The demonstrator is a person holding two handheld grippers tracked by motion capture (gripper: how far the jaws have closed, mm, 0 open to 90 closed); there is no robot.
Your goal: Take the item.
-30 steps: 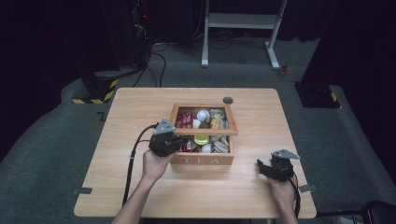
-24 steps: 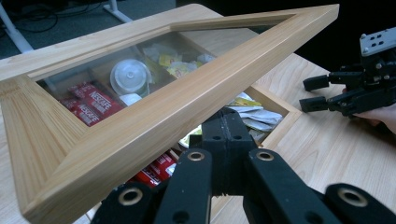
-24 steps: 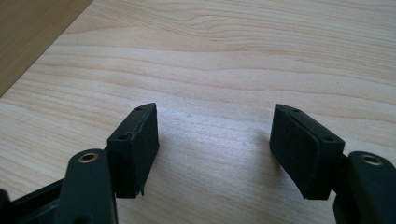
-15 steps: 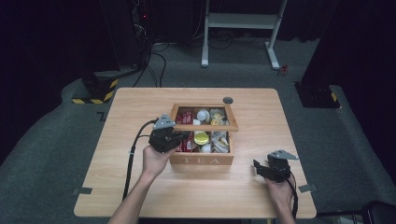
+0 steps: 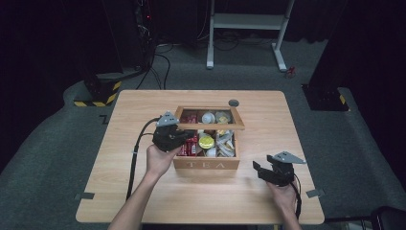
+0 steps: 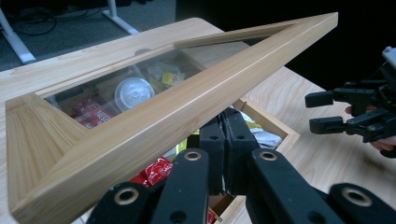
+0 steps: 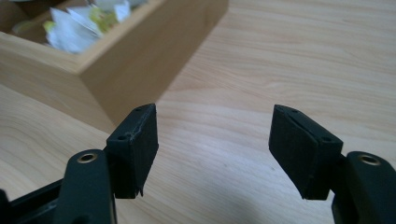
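The wooden box (image 5: 207, 163) on the worktop (image 5: 143, 201) says "TEA" on its front. Its glass lid (image 6: 177, 100) is tilted up, hiding some packets. The left gripper (image 5: 173, 138) jaws are pressed together under it. The right gripper (image 5: 269, 172) jaws are spread, holding nothing.

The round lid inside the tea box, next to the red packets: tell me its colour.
Yellow: the round lid shows best in the high view, in the tea box.
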